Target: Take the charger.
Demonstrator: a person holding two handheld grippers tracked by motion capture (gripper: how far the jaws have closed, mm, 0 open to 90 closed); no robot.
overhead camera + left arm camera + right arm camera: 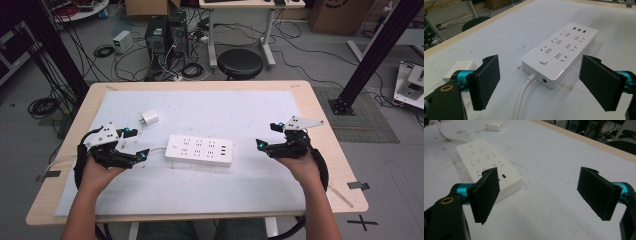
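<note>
The power strip [200,150] lies mid-tabletop [320,150] on the white mat, long axis running left to right, cable end toward the left. The left gripper [134,143], jaws wide and empty, sits just beside that cable end and is the nearer; the right gripper [269,136], also wide and empty, stands further off the USB end. A small white charger [149,118] rests far-left of the strip (its prongs cannot be made out).

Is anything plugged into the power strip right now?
No. Every socket on the power strip is bare in both gripper views, and the charger lies apart on the mat beside it.
</note>
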